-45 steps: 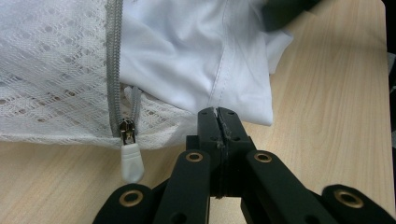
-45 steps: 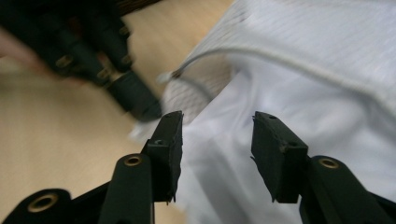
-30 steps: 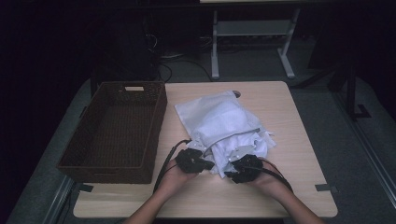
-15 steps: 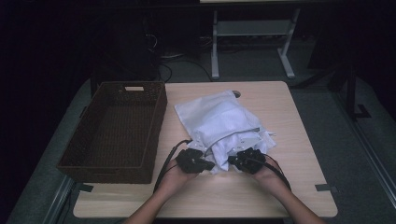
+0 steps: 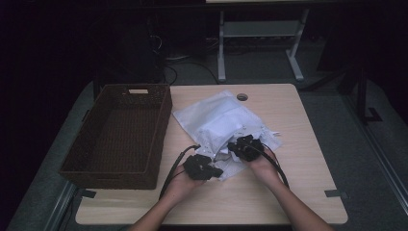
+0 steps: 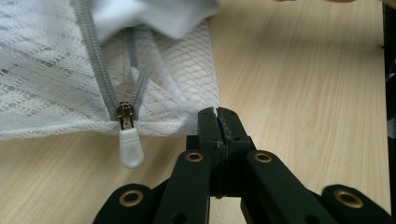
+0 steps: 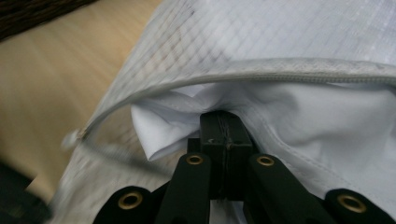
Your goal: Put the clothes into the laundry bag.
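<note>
A white mesh laundry bag (image 5: 216, 115) lies in the middle of the table with white cloth (image 7: 303, 121) in its unzipped mouth. My left gripper (image 5: 211, 171) is shut on the bag's near mesh edge (image 6: 201, 100), just right of the white zipper pull (image 6: 129, 147). The left gripper's tips (image 6: 218, 114) pinch a bit of netting. My right gripper (image 5: 239, 144) sits at the bag's opening. Its jaws (image 7: 224, 116) are shut on a fold of the white cloth, under the grey zipper band (image 7: 280, 70).
A dark brown wicker basket (image 5: 161, 139) stands at the table's left, beside the bag. There is a round cable hole (image 5: 242, 96) in the tabletop behind the bag. Bare wood lies to the right and along the near edge.
My right gripper has moved away from the person, toward the bag's mouth. The left gripper has stayed where it was.
</note>
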